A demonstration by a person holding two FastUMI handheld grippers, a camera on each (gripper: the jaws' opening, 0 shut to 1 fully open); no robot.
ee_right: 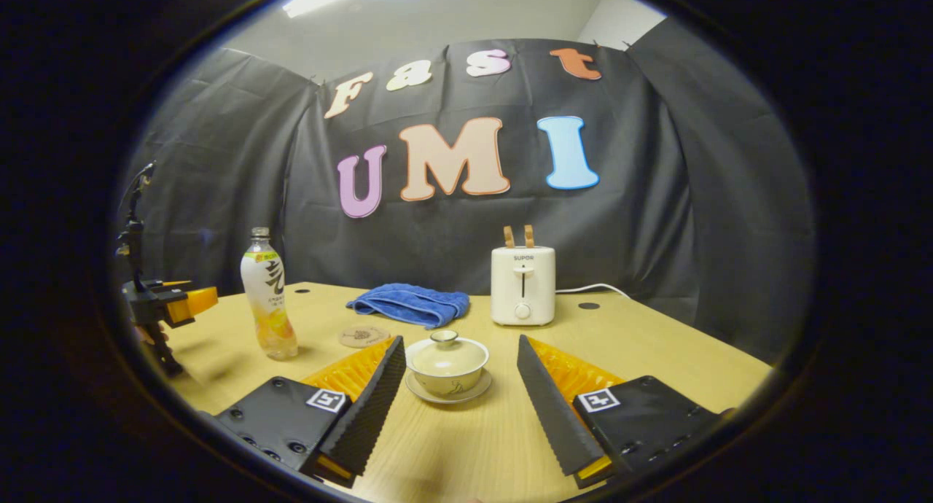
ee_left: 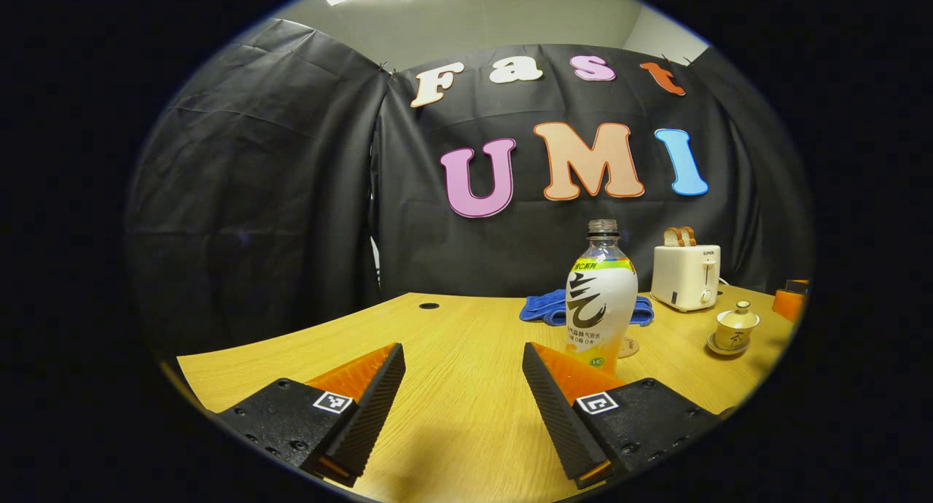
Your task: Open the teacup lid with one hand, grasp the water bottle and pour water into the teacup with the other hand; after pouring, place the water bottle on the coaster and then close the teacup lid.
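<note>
Teacup [ee_right: 446, 368] is sitting on its saucer directly ahead of the right tool [ee_right: 461, 357], at twelve o'clock between the two spread fingers, touching neither; its lid [ee_right: 446, 353] is resting on it. The right tool is standing open, gripping nothing. In the right gripper view the water bottle [ee_right: 268, 304] is standing upright at about ten o'clock from the teacup, well apart, with the round coaster [ee_right: 363, 336] lying just beside the bottle's base toward the cup. The left tool is showing farther off at nine o'clock in that view, near the desk [ee_right: 656, 342] edge.

In the left gripper view the left tool [ee_left: 463, 361] is also standing open and empty. The water bottle [ee_left: 601, 299] is rising at about one o'clock, just beyond the tip of the right-hand finger, not between the fingers. The teacup [ee_left: 736, 329] is lying at two o'clock, well apart.

Counted: one bottle, one lidded teacup, one coaster [ee_left: 628, 346], one folded blue towel [ee_right: 408, 304], one white toaster [ee_right: 522, 284] holding two slices of bread, two tools.
</note>
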